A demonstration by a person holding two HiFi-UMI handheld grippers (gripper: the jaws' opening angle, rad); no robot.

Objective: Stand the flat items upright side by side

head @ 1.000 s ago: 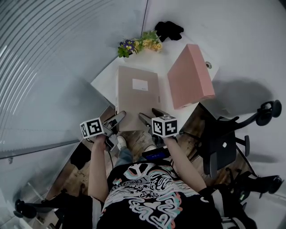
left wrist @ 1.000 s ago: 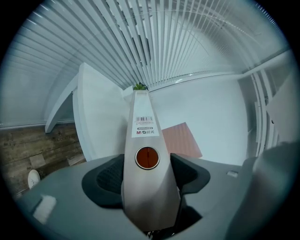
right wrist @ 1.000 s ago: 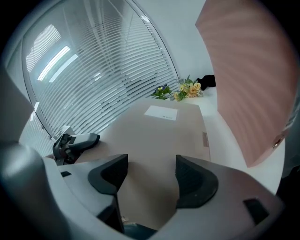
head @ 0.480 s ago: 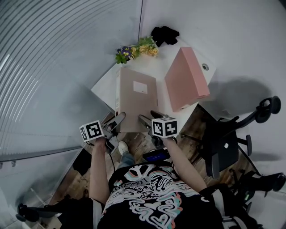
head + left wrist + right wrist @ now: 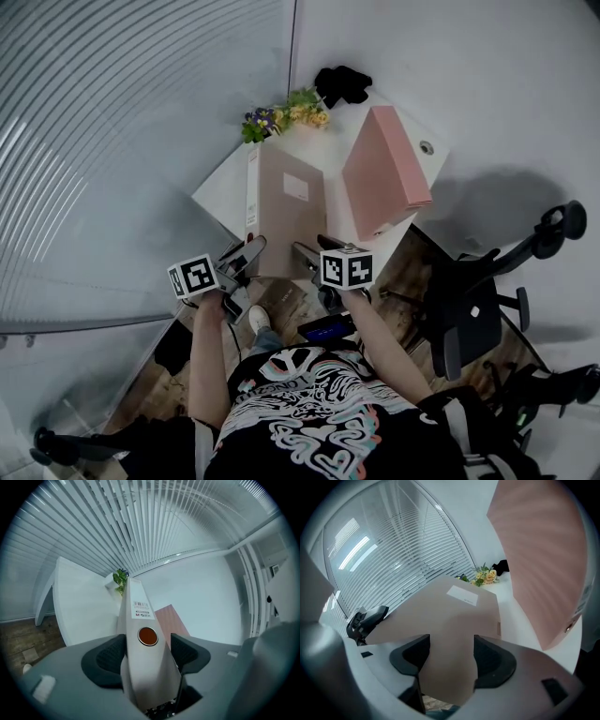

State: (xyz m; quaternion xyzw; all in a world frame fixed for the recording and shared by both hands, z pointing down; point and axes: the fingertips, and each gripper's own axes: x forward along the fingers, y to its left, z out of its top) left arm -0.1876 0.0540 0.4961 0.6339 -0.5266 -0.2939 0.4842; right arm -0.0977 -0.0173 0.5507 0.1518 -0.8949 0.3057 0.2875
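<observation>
A beige file box lies lengthwise on the white table, tilted with its spine side raised at the left. My left gripper is shut on the spine's near end, and its view shows the spine with a round orange hole between the pads. My right gripper holds the box's near right corner. Its jaws have just been closing, and the box fills the gap between them. A pink file box lies flat to the right, apart from the beige one.
A small bunch of flowers and a black object sit at the table's far corner. Window blinds run along the left. An office chair stands at the right, beside the table's near corner.
The beige box lay flat before; its left, spine side has since lifted, so the spine now shows. My left gripper rose with it. The right gripper stayed at the near edge.
</observation>
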